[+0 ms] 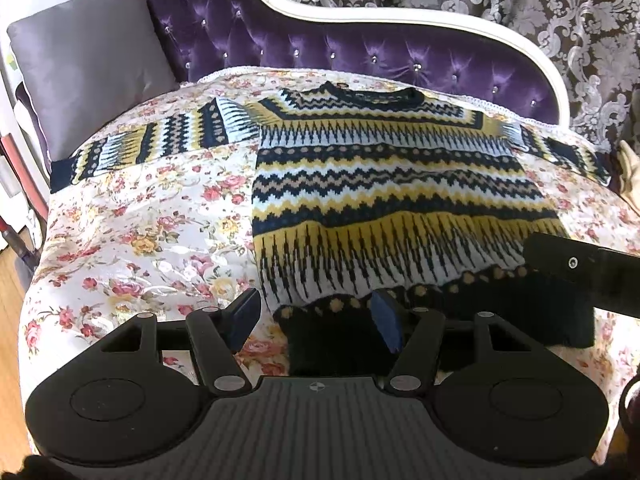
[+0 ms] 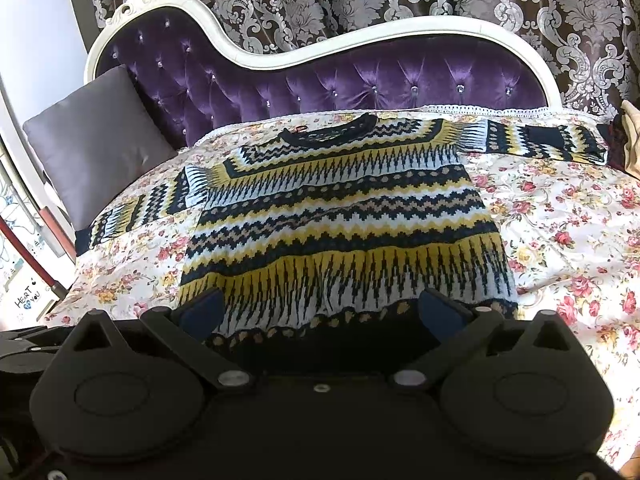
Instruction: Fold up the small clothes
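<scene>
A knitted sweater (image 1: 380,200) (image 2: 340,220) with navy, yellow, white and tan zigzag bands lies flat, front up, on a floral bed cover (image 1: 140,240) (image 2: 560,240). Both sleeves are spread out sideways and the dark hem is nearest to me. My left gripper (image 1: 316,316) is open low over the hem's left corner, with that corner in the gap between the blue pads (image 1: 244,316). My right gripper (image 2: 320,312) is open wide over the hem, further right. Its black body (image 1: 572,276) shows at the right edge of the left wrist view.
The cover lies on a purple tufted chaise (image 1: 320,48) (image 2: 360,80) with a white frame. A grey pillow (image 1: 88,60) (image 2: 96,140) leans at its left end. A patterned curtain (image 1: 520,0) hangs behind. Wooden floor (image 1: 12,300) shows on the left, a beige item (image 1: 632,168) at the right end.
</scene>
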`<state>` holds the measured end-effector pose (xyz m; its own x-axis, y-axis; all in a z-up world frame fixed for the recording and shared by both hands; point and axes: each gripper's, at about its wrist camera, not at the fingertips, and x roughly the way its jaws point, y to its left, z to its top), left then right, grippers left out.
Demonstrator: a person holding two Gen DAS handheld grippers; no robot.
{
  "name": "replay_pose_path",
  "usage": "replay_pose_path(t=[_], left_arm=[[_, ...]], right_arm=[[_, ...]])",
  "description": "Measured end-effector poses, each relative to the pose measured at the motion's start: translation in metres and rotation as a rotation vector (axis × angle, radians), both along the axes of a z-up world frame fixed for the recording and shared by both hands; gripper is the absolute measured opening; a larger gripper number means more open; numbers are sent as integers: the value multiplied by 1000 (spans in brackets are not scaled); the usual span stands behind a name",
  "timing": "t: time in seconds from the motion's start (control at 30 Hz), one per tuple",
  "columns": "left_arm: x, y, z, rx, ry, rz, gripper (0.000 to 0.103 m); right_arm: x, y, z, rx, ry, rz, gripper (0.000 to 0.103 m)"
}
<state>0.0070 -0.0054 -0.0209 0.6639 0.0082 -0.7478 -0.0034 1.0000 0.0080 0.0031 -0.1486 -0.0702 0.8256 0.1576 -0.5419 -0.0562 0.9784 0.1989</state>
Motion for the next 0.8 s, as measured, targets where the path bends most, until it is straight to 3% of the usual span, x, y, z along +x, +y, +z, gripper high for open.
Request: replay_pose_path(t=[0.37,0.8], left_arm=[[4,-1,-5,3,46,-4,59],[10,-7,3,7,43,-17,59]], right_arm=[[2,2,0,-10,12,14,102],[8,-2,5,-18,6,8,102]])
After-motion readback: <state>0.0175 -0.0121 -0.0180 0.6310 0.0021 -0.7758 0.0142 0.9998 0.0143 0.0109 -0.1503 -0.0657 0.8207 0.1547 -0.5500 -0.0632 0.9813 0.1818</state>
